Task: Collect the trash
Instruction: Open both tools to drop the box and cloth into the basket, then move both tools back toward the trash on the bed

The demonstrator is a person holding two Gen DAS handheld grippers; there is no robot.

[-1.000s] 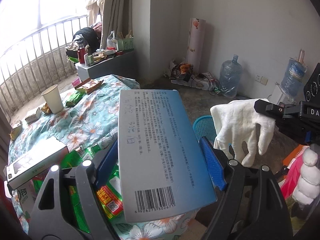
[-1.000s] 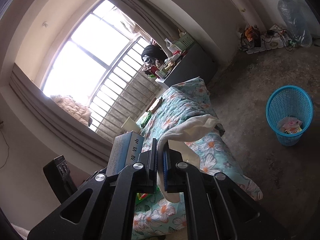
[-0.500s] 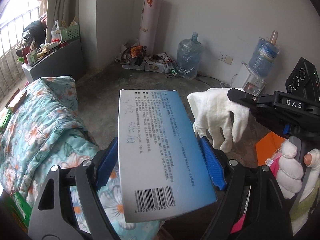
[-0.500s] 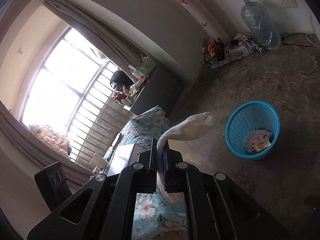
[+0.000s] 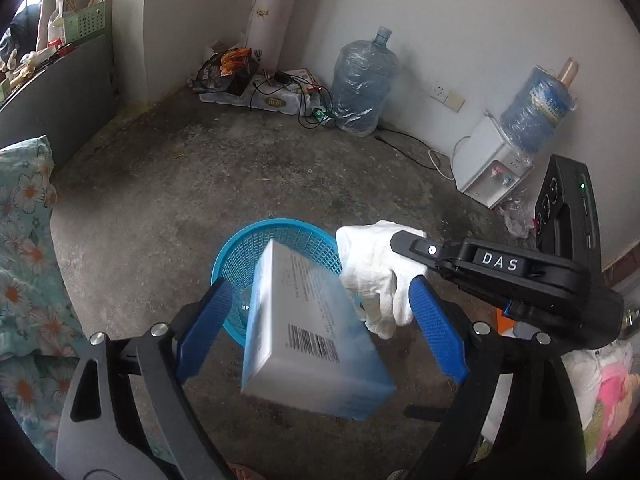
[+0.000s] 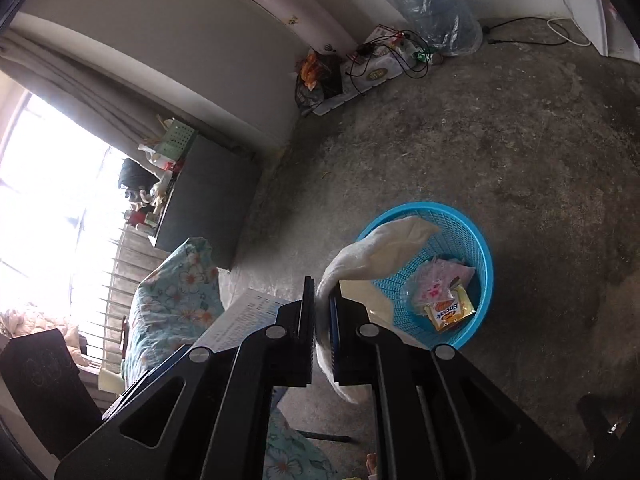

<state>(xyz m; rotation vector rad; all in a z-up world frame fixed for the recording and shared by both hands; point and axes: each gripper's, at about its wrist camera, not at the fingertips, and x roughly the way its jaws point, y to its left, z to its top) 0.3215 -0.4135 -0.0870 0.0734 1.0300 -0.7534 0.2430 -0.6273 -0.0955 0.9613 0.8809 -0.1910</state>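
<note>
A bare grey concrete floor (image 5: 208,176) is spreading out below both cameras, with a clear plastic water jug (image 5: 364,88) standing against the white wall and a floral-printed cloth (image 5: 24,264) hanging at the left edge. A round blue plastic mesh basket (image 5: 240,256) is sitting on the floor directly under the two tools, already holding a few snack wrappers (image 6: 448,308). The left tongs (image 5: 320,336) are opening, their blue pads standing clear on both sides of a flat pale-blue cardboard box with a barcode (image 5: 308,332); the box is tilting and blurring between them, apparently dropping toward the basket. The right tongs (image 6: 320,320) are also opening, though only narrowly, and a limp white cotton glove (image 6: 384,248) is passing between the jaws, draping out over the basket rim; whether the pads are pressing on it is not clear. Seen from the left camera, that glove (image 5: 376,272) is hanging beside the basket's near edge. The box looks light, stiff and smooth-faced, so it should be taken across its narrow sides and may slip if gripped loosely. The glove looks soft and nearly weightless; a pinch anywhere on the fabric should hold, but it may cling to the pads or catch on the rim instead of falling in.
</note>
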